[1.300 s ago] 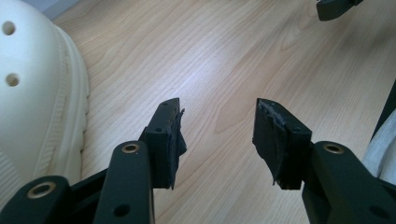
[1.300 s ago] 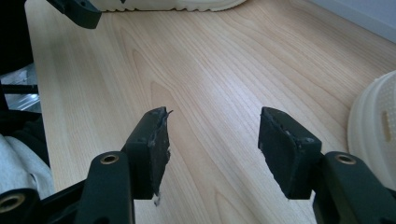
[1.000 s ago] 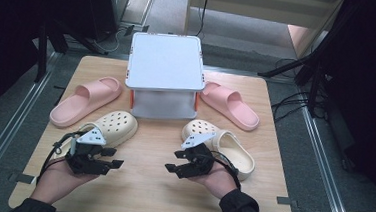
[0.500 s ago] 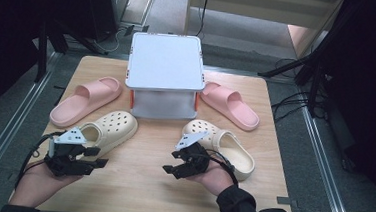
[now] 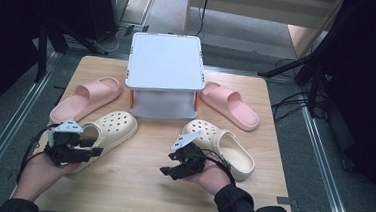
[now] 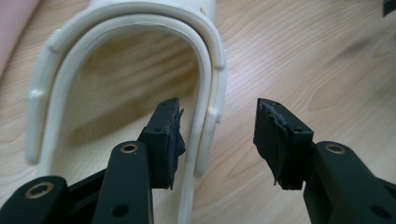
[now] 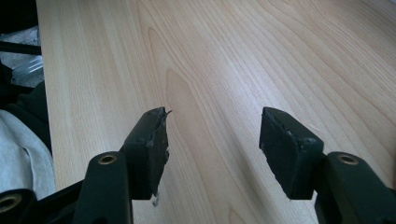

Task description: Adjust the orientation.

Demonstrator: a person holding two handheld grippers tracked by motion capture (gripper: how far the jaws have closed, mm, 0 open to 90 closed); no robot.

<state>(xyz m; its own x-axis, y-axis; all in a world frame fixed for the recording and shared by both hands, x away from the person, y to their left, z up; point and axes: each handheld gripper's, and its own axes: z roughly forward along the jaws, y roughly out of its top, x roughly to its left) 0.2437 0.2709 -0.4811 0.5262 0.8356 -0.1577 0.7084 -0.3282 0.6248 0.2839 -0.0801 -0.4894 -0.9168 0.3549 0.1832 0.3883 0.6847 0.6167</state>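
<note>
The wooden table [image 5: 135, 182] is a pale, straight-grained square with a matt top. At its 12 o'clock edge stands a white box [image 5: 165, 64] with a flat lid, rounded corners and orange clips down its front corners. A pink slide [image 5: 86, 99] lies at 10 o'clock and a second pink slide [image 5: 230, 105] at 2 o'clock, both smooth, one-piece and broad-strapped, toes angled toward the box. Nearer the person lie two cream clogs with round holes in the toe caps: the left clog [image 5: 105, 130] at 8 o'clock, the right clog [image 5: 220, 147] at 4 o'clock, toes likewise pointing toward the box.

The person's left hand [image 5: 46, 169] comes in from 7 o'clock, palm up under the left gripper [image 5: 95, 147], which points toward 3 o'clock at the heel end of the left clog. In the left gripper view its jaws stand apart, released, straddling the clog's cream heel rim [image 6: 205, 93]: one jaw sits inside the shoe opening, the other over bare wood outside it. Whether a pad touches the rim I cannot tell. The rim is a thick rounded moulding with small raised bumps; the pads [image 6: 280, 140] are black with frayed edges.

The right hand [image 5: 211, 177], dark-sleeved, enters from 5 o'clock and holds the right gripper [image 5: 168, 165] just beside the right clog's toe, aimed toward 8 o'clock. Its jaws are also spread and hold nothing, with only wood grain between them in the right gripper view.
</note>
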